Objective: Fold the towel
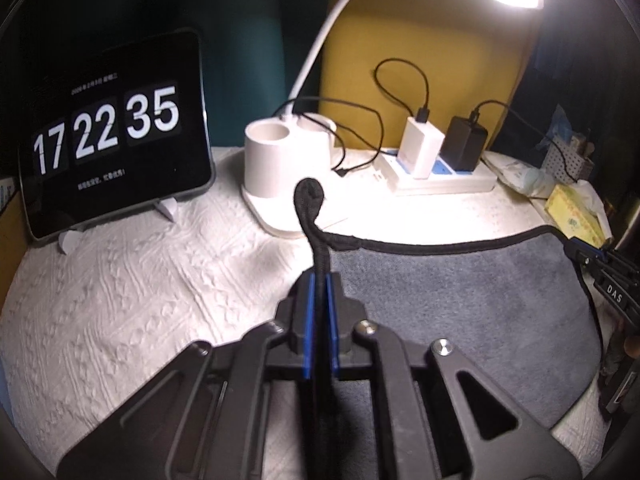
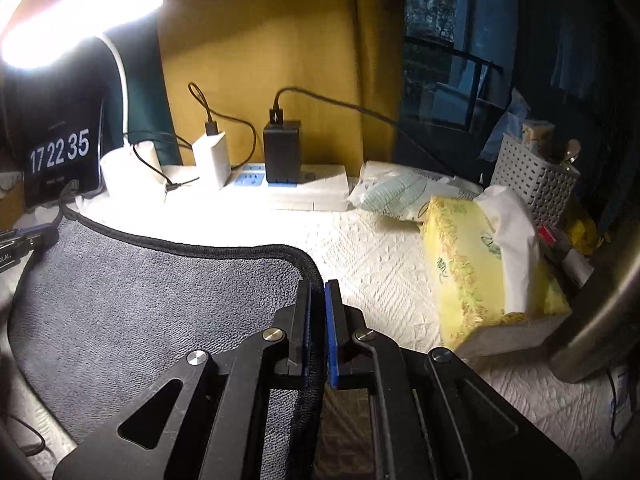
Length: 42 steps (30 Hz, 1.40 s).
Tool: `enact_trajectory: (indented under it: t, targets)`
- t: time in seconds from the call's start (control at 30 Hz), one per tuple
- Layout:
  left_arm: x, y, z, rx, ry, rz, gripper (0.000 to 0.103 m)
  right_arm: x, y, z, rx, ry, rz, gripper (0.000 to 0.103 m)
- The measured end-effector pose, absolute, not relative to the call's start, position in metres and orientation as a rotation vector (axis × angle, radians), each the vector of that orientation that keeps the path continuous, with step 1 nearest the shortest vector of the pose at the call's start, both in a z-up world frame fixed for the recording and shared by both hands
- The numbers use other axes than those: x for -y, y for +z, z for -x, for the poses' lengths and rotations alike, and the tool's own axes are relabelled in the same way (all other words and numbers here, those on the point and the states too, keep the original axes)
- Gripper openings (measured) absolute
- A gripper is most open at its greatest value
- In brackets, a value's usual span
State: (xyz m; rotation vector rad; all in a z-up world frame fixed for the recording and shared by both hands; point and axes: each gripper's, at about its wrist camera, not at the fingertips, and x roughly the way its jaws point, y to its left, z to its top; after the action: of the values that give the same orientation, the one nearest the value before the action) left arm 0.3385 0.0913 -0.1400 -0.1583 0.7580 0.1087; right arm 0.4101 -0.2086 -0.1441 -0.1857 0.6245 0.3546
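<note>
Your left gripper (image 1: 319, 292) has its jaws clamped on the gray towel's (image 1: 460, 292) black-bound corner; your right gripper (image 2: 318, 300) pinches the opposite corner. Spread on the desk (image 1: 132, 292) before the power strip (image 1: 440, 182), it looks soft, light, floppy; the stitched hem seems the firmest hold.

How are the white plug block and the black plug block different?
The white charger is pale and leans a little; the black charger is dark, looks bigger and stands straighter. The white charger is nearer the lamp base. Both sit in the power strip with a black cable on top.
</note>
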Motion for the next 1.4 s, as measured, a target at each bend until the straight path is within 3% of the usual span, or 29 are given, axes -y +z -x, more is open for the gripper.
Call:
enact_trajectory:
  t: [0.8, 1.1, 1.23, 1.27, 1.3, 1.33, 1.4]
  targets:
    - [-0.088, -0.174, -0.369, -0.899, 0.144, 0.122, 0.011, 0.201, -0.174, -0.44, -0.787, 0.33, 0.206, 0.008]
    - [-0.082, -0.171, -0.368, -0.902, 0.153, 0.108, 0.02, 0.199, -0.174, -0.438, -0.785, 0.32, 0.222, 0.017]
    - [-0.079, -0.17, -0.365, -0.904, 0.128, 0.115, 0.025, 0.198, -0.172, -0.432, -0.783, 0.333, 0.22, 0.032]
    - [-0.078, -0.17, -0.364, -0.907, 0.115, 0.119, 0.034, 0.197, -0.171, -0.431, -0.782, 0.337, 0.22, 0.035]
    - [-0.077, -0.17, -0.364, -0.911, 0.098, 0.124, 0.063, 0.196, -0.17, -0.429, -0.783, 0.344, 0.221, 0.036]
    - [-0.074, -0.173, -0.365, -0.933, 0.054, 0.143, 0.1, 0.196, -0.17, -0.428, -0.784, 0.349, 0.221, 0.037]
    - [-0.069, -0.18, -0.366, -0.967, -0.021, 0.177, 0.103, 0.195, -0.169, -0.425, -0.782, 0.355, 0.223, 0.039]
